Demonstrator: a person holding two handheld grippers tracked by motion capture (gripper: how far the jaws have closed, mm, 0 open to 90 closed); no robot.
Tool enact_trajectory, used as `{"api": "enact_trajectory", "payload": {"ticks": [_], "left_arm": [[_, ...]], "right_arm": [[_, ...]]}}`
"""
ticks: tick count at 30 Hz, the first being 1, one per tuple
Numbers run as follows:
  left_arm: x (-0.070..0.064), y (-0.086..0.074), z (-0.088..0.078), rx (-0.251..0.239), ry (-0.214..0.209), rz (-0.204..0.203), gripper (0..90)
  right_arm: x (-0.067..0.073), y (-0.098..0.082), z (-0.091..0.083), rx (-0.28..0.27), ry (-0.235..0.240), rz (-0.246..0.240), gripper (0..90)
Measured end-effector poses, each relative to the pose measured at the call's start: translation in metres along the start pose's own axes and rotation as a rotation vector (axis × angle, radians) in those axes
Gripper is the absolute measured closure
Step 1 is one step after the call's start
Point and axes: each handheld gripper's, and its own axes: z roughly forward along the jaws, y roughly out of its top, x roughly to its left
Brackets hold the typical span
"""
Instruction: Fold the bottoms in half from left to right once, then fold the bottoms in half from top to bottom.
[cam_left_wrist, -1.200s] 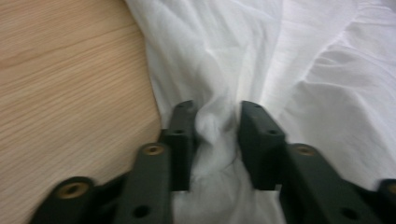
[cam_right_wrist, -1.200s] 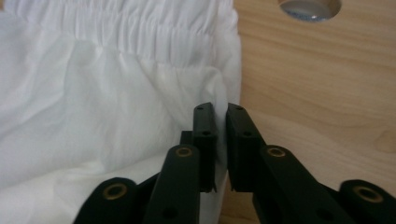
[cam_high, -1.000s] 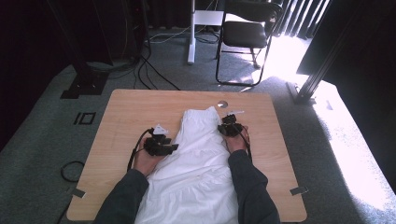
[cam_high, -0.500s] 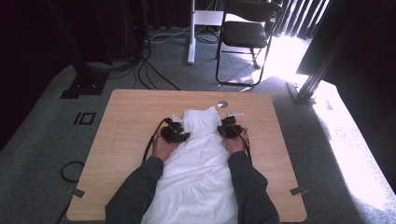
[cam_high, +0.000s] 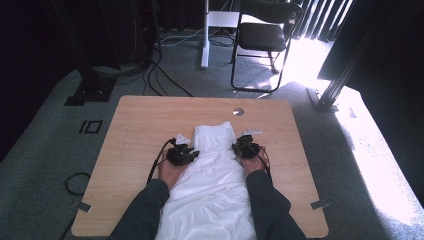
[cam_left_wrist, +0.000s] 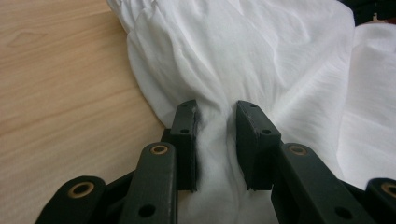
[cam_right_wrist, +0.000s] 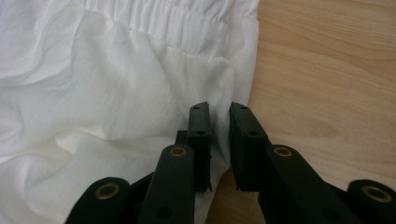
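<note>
White crumpled cotton garment (cam_high: 212, 170), centre frame: left claw (cam_left_wrist: 215, 122) has just been closing on a fold, right claw (cam_right_wrist: 219, 122) pinches its edge; lift evenly.

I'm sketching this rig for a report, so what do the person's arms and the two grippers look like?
Both forearms wear dark grey long sleeves. The left gripper and right gripper are black, each topped by a pale three-cornered plate, and a thin black cable trails from the left one. Up close, each has two flat, blocky black jaws on black link arms with brass-coloured rivets.
</note>
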Motion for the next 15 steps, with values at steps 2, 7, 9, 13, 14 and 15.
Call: {"api": "enact_trajectory", "payload": {"ticks": [2, 7, 9, 13, 14, 15], "left_arm": [[-0.003, -0.003, -0.002, -0.002, 0.002, -0.001, 71.0], [-0.009, -0.009, -0.008, -0.002, 0.006, 0.004, 70.9], [-0.009, -0.01, -0.009, 0.0, -0.013, 0.005, 69.8], [-0.002, 0.001, -0.009, 0.023, -0.03, -0.025, 51.6], [0.001, 0.006, -0.011, 0.017, -0.023, -0.031, 49.2], [0.006, 0.013, -0.013, -0.006, -0.021, -0.048, 47.7]], "right_arm": [[0.002, -0.003, -0.003, -0.001, 0.006, 0.005, 79.5], [0.004, -0.01, -0.006, -0.026, 0.016, 0.013, 79.5], [0.005, -0.01, -0.006, -0.027, 0.016, 0.01, 79.5], [0.004, -0.01, -0.006, -0.026, 0.021, 0.012, 79.7], [0.004, -0.01, -0.006, -0.027, 0.02, 0.013, 79.7], [0.004, -0.01, -0.006, -0.027, 0.019, 0.013, 79.8]]}}
